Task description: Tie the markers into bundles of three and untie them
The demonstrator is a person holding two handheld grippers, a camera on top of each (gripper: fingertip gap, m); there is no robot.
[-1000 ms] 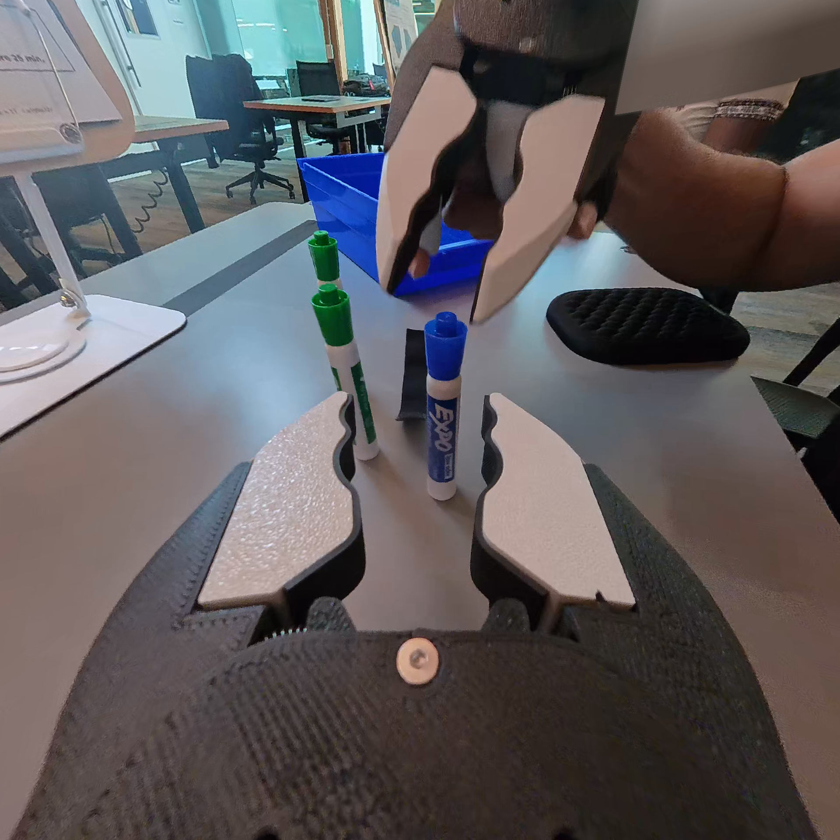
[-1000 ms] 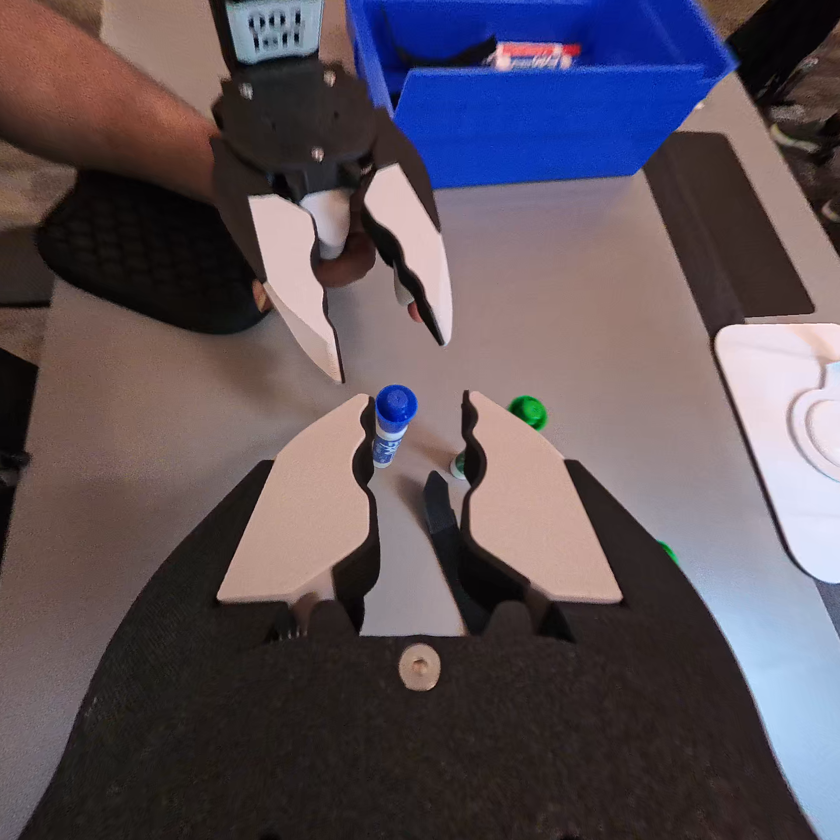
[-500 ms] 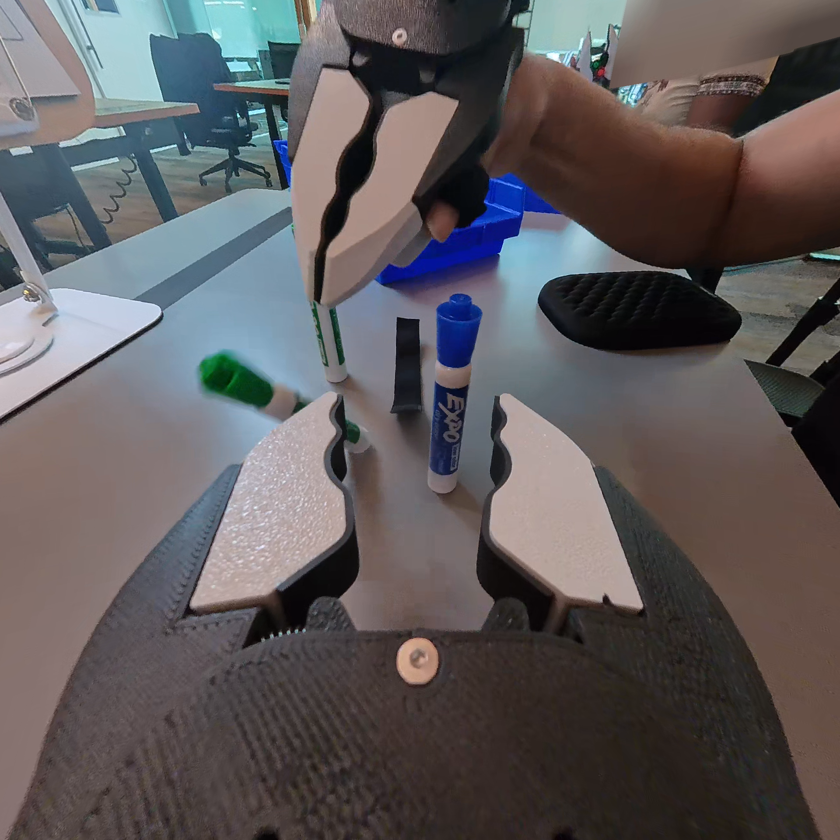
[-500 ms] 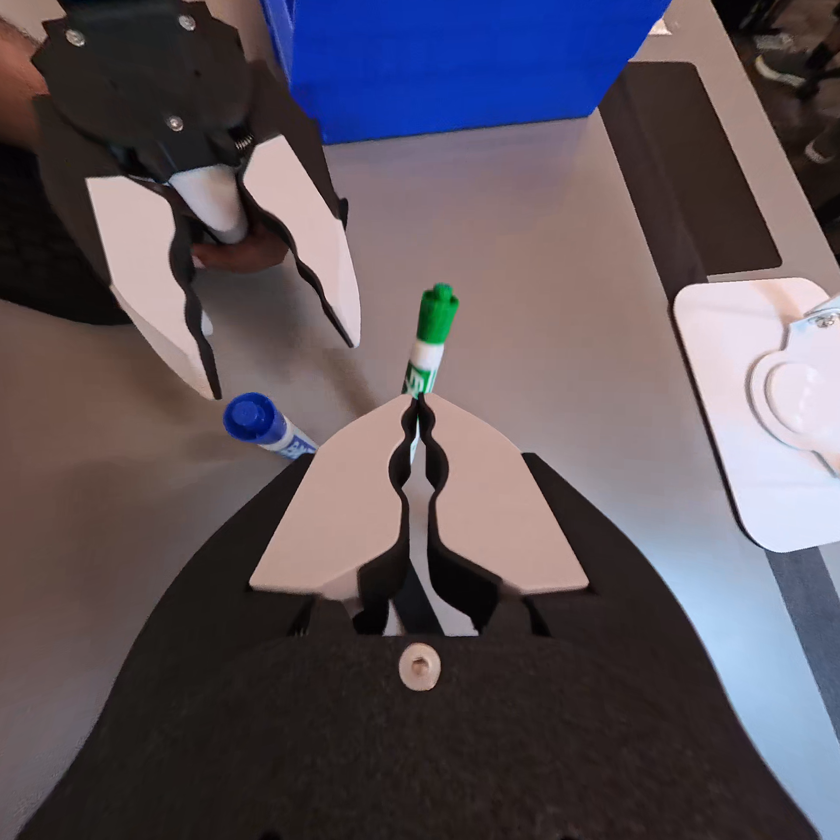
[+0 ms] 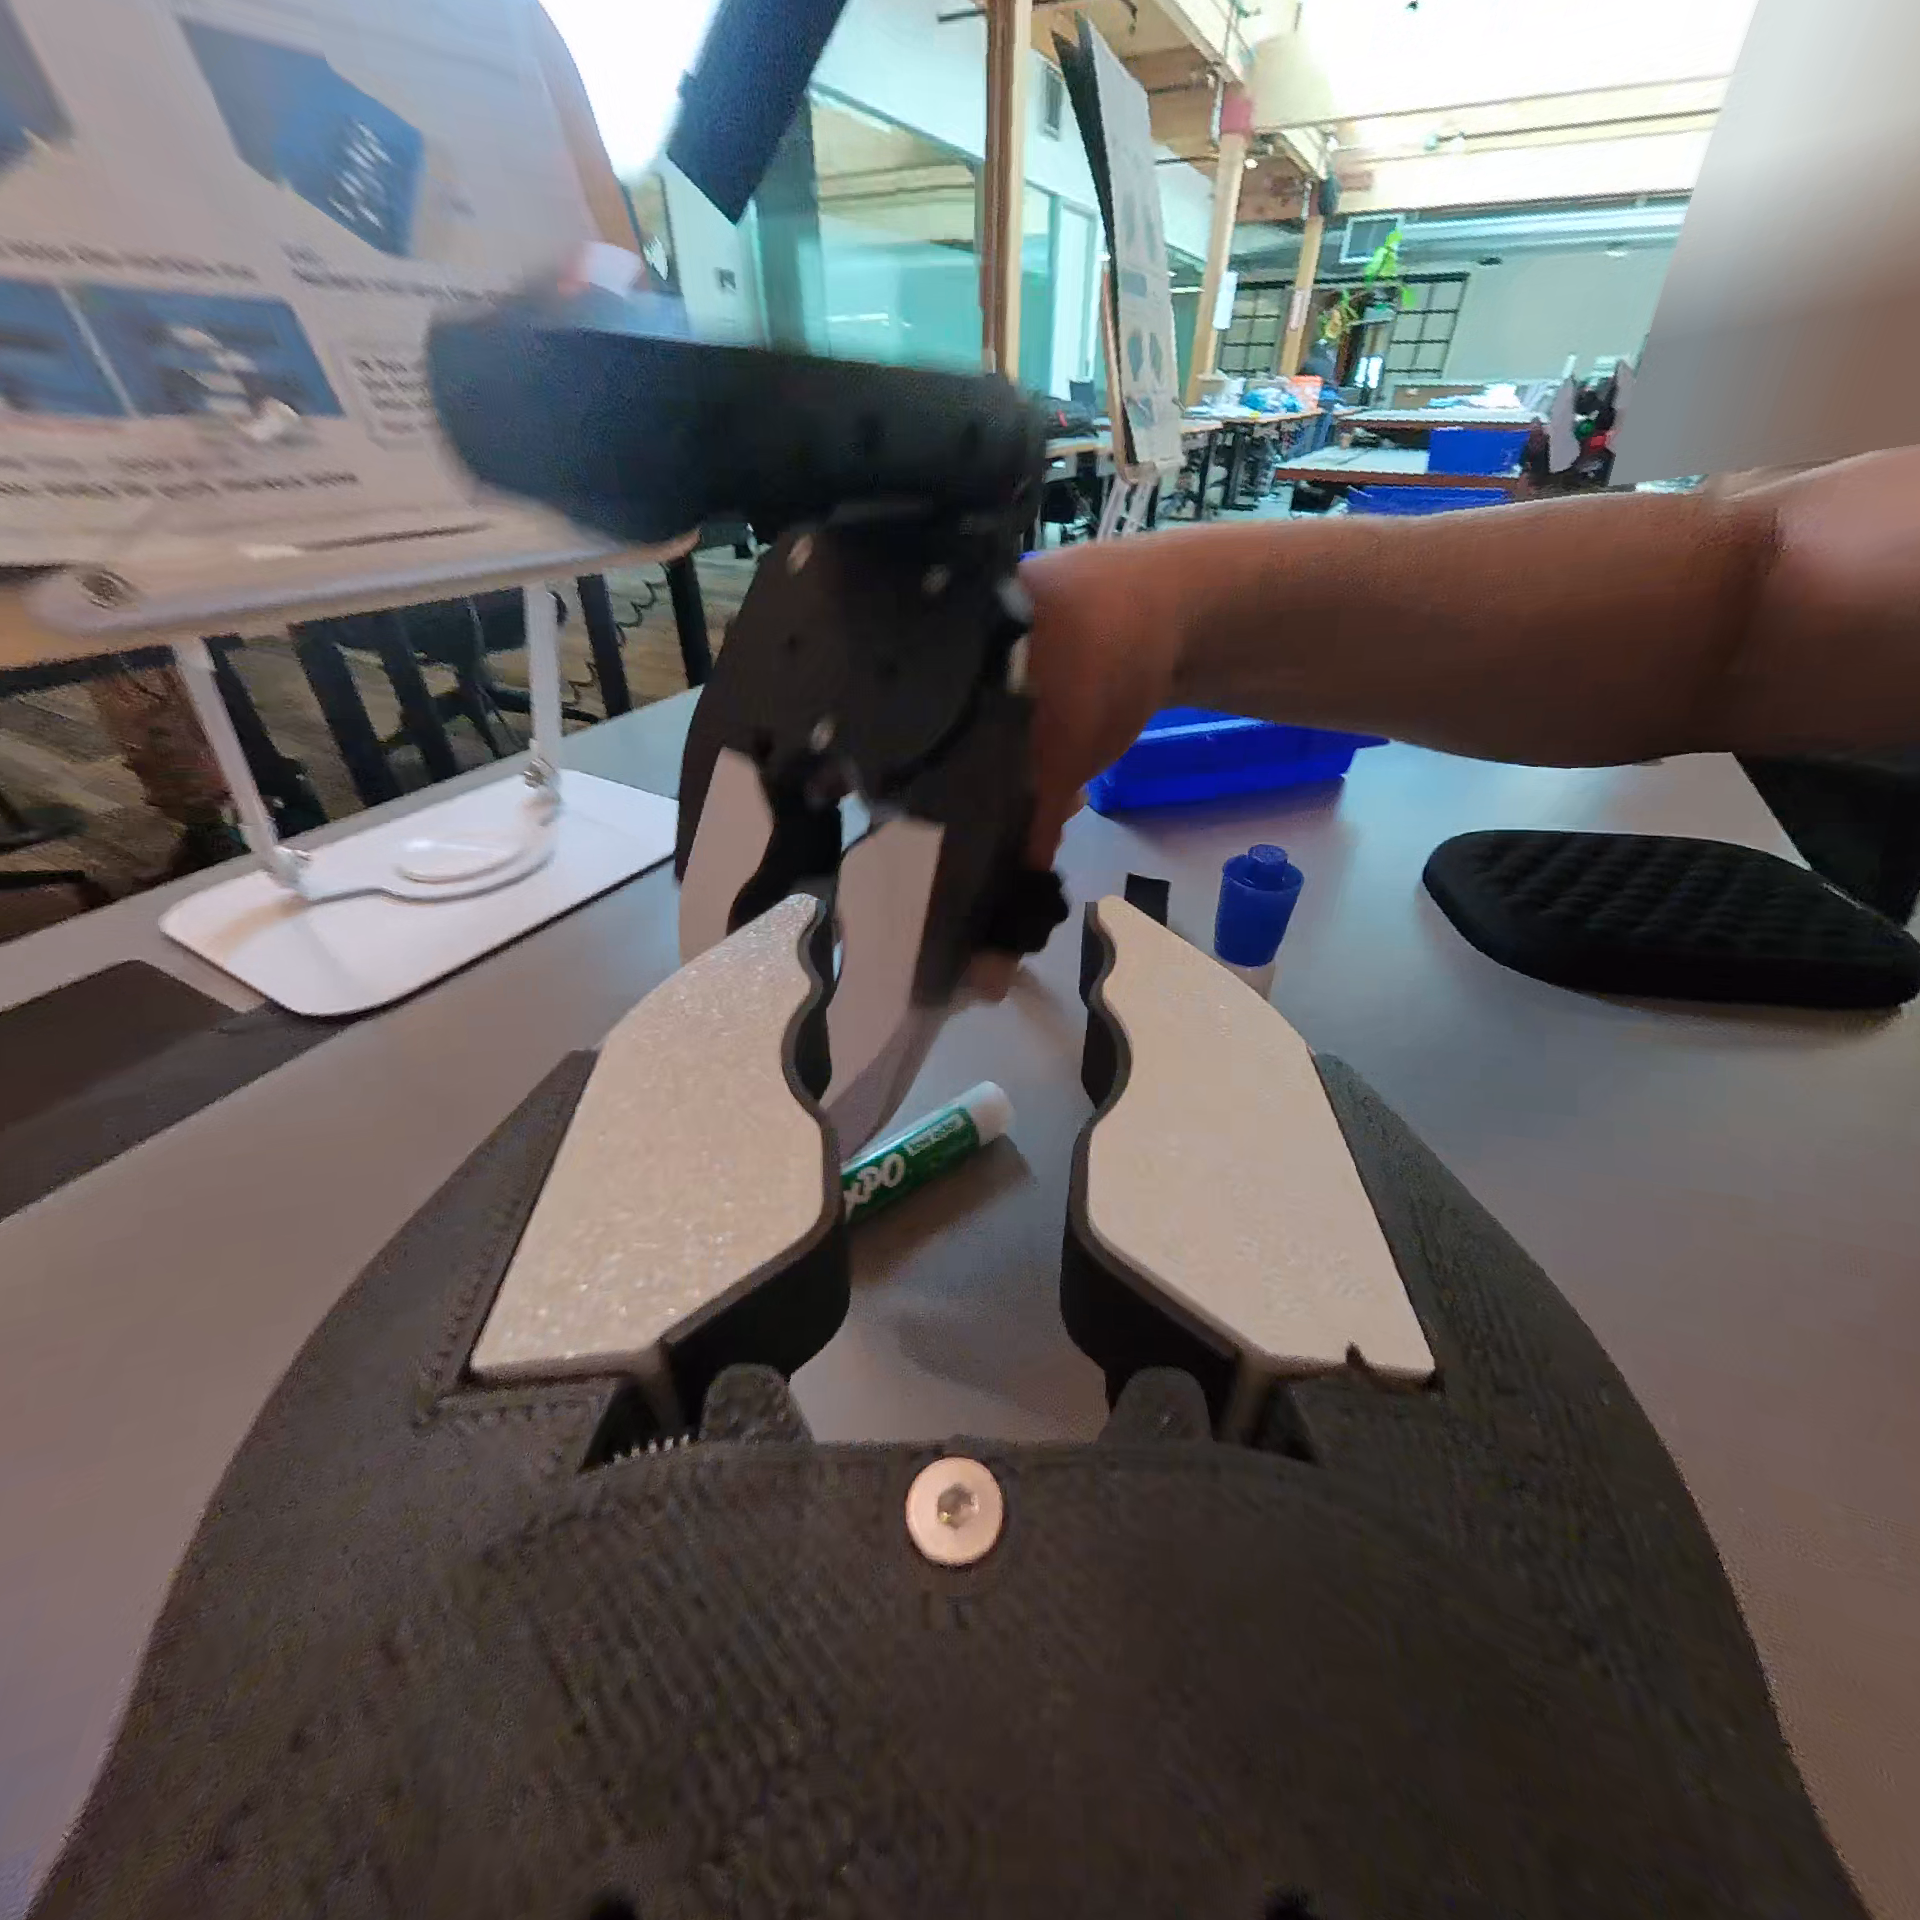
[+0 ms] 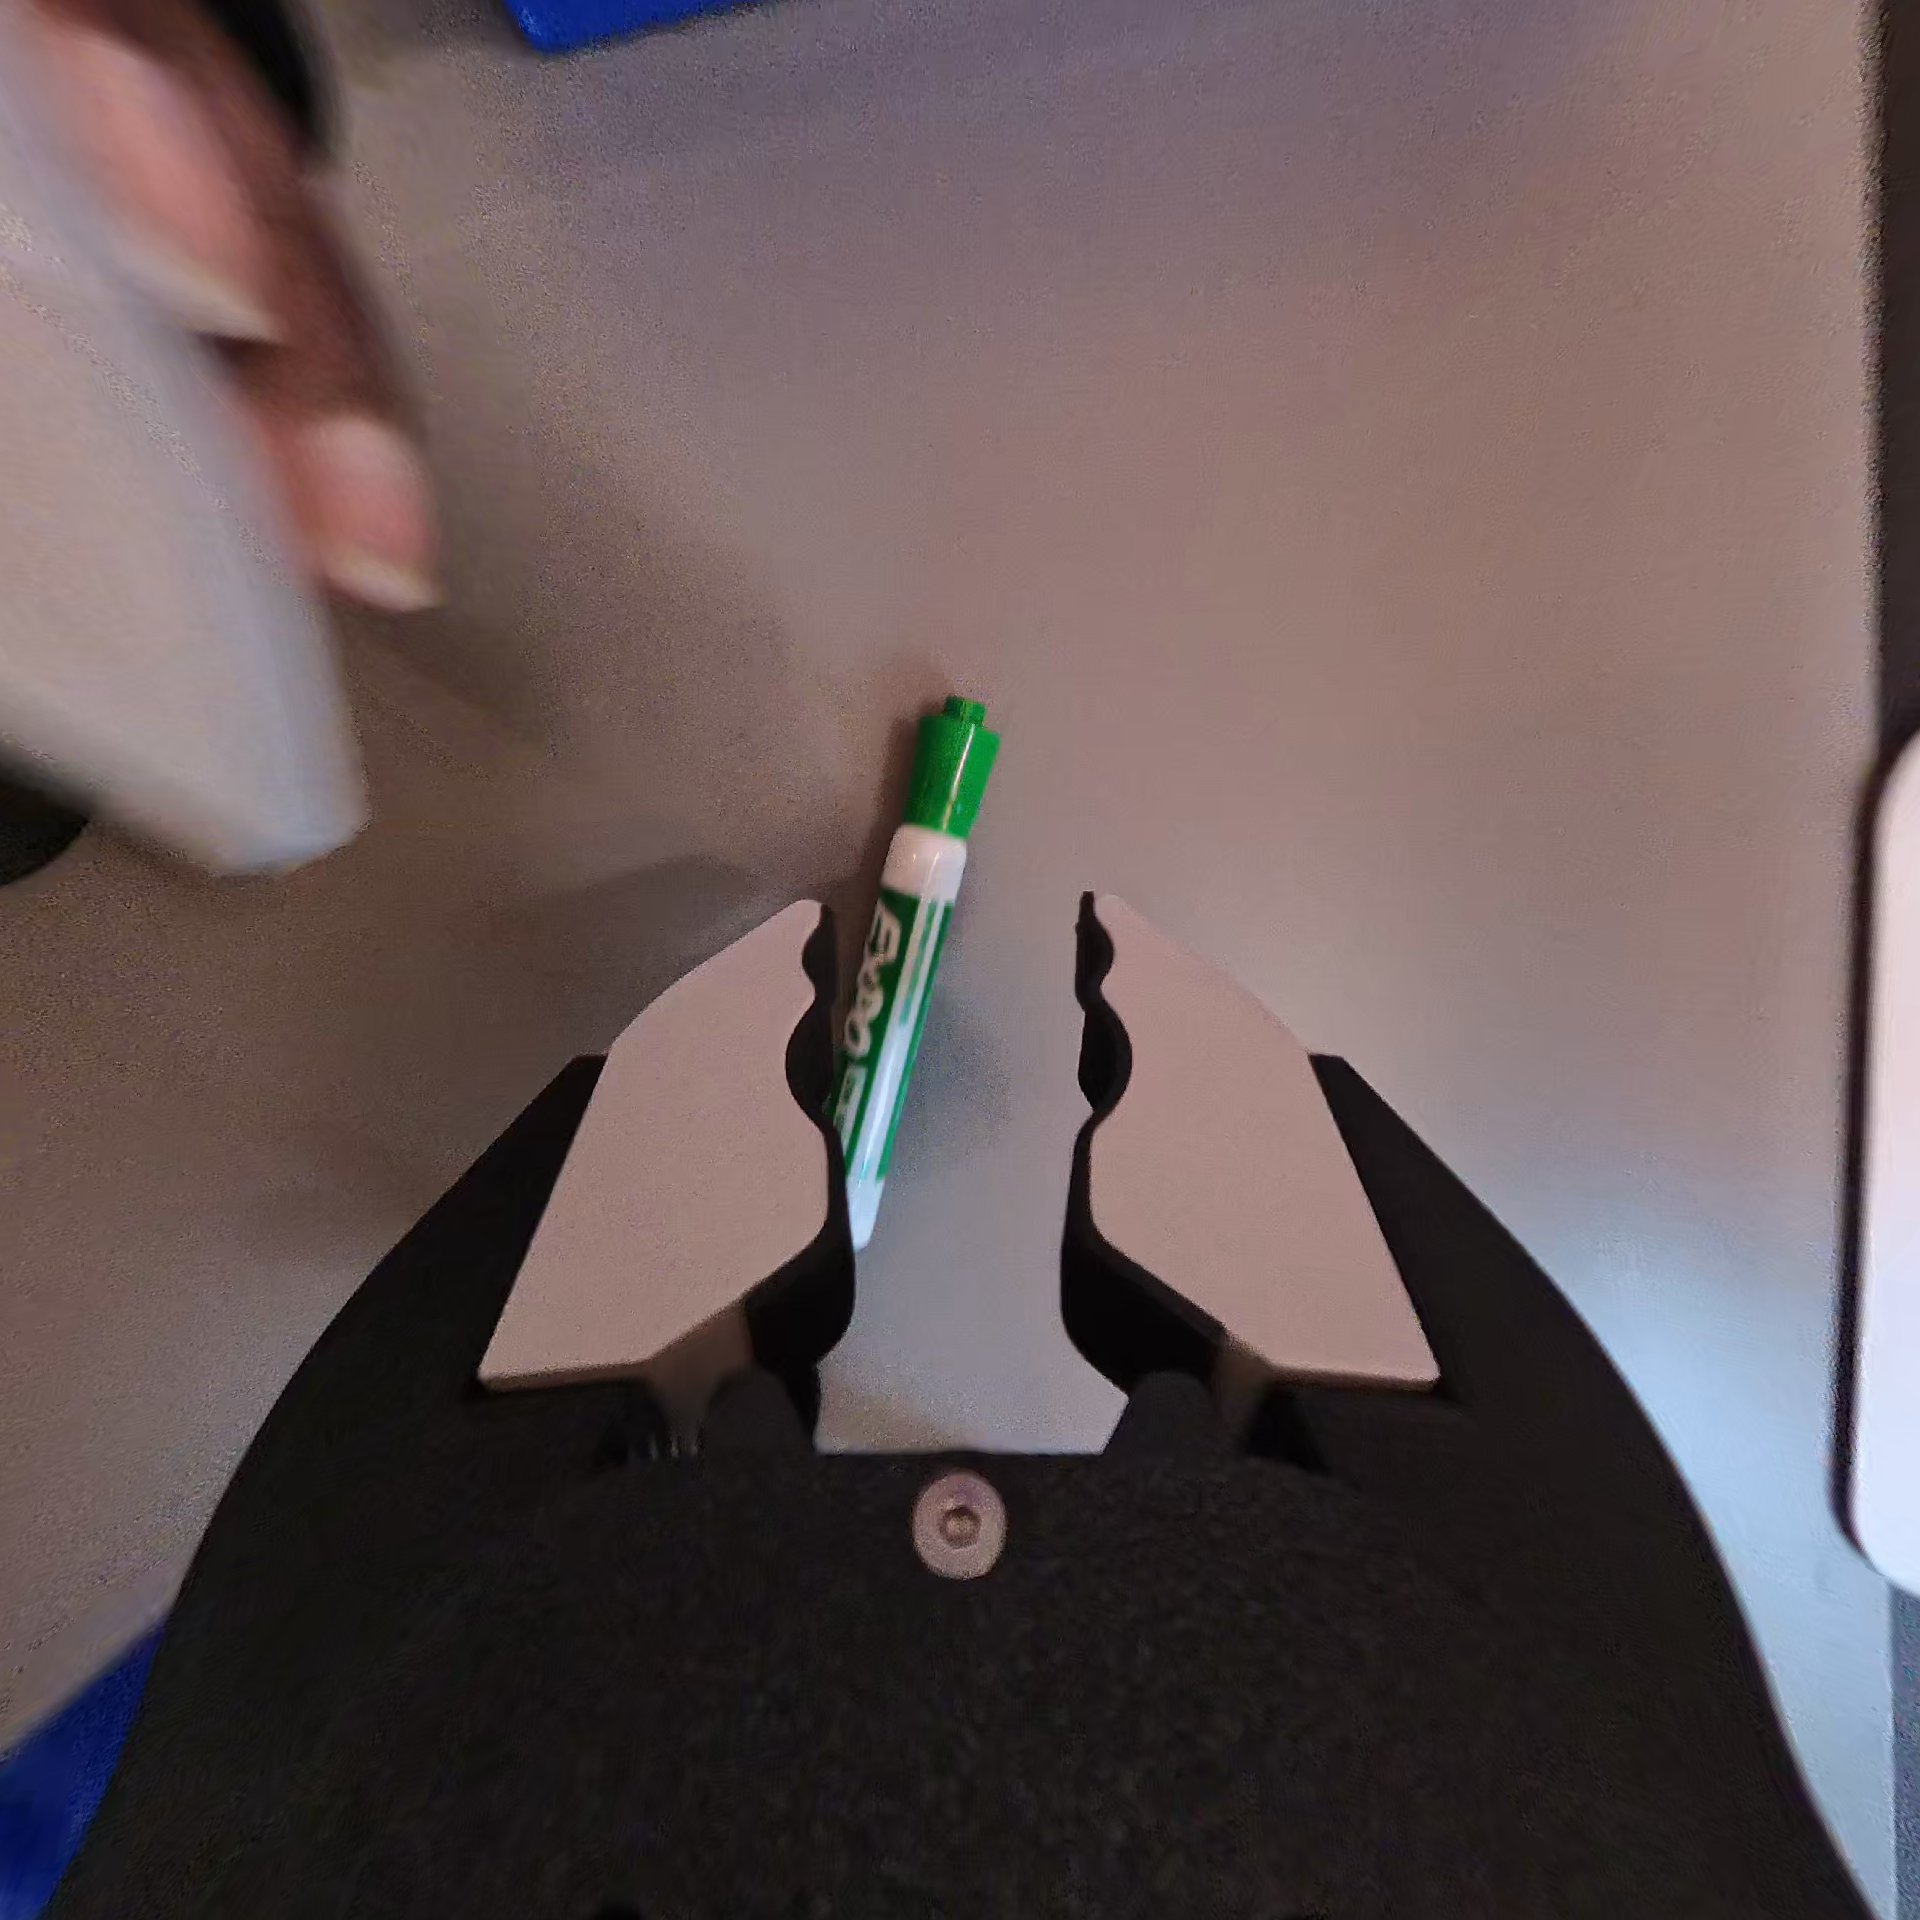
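Released since half a second ago, the green marker (image 6: 914,987) is laid flat on the tabletop (image 6: 1351,520), brushed by the right tongs (image 6: 951,904), now parted wide. Left tongs (image 5: 951,914) are spread wide, nothing held.

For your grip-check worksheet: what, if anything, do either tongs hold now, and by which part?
Nothing. Both the left tongs and right tongs are open; a green marker lies on the table between the right fingers.

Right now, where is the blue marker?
In the left wrist view the blue marker stands upright on the grey table, just right of the black strap and left of the black pad.
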